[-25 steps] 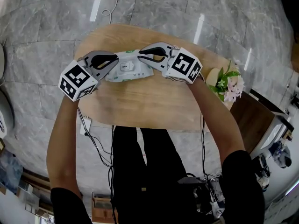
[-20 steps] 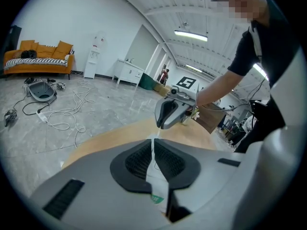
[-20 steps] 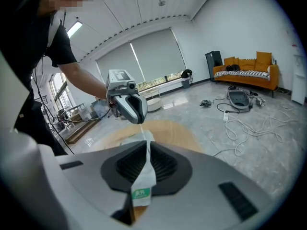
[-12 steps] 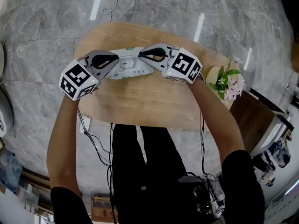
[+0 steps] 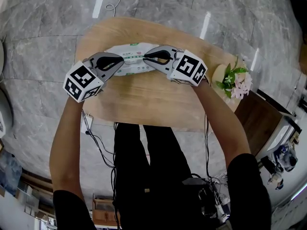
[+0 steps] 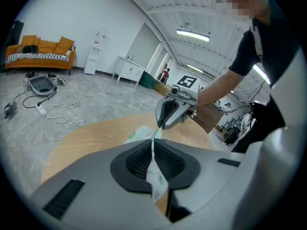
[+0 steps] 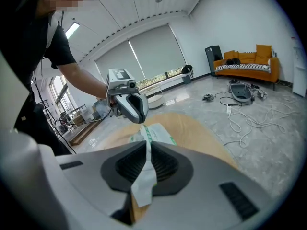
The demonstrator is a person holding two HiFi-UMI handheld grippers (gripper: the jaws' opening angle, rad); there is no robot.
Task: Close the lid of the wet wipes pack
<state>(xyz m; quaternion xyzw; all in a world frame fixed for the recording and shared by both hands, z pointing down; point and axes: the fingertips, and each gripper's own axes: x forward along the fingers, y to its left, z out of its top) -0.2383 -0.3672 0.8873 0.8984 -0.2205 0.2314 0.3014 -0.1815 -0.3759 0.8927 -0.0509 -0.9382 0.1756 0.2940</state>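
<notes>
The white wet wipes pack (image 5: pixel 128 57) with green print is held over the oval wooden table (image 5: pixel 144 102), one end in each gripper. My left gripper (image 5: pixel 118 64) is shut on the pack's left end seam (image 6: pixel 154 169), which runs thin between the pads. My right gripper (image 5: pixel 147 57) is shut on the right end seam (image 7: pixel 143 178). In the left gripper view the pack (image 6: pixel 143 134) stretches away to the right gripper (image 6: pixel 169 115). The right gripper view has the pack (image 7: pixel 158 133) running to the left gripper (image 7: pixel 132 107). No lid shows on the face turned to the head view.
A small bunch of flowers (image 5: pixel 233 85) stands at the table's right edge, close to my right forearm. Cables (image 5: pixel 98 145) hang by the table's near left side. More cables (image 6: pixel 62 109) and an orange sofa (image 6: pixel 41 51) lie on the grey floor farther off.
Both grippers have carried the pack a little away from the person and rolled it over. The white lid that faced up earlier is no longer seen.
</notes>
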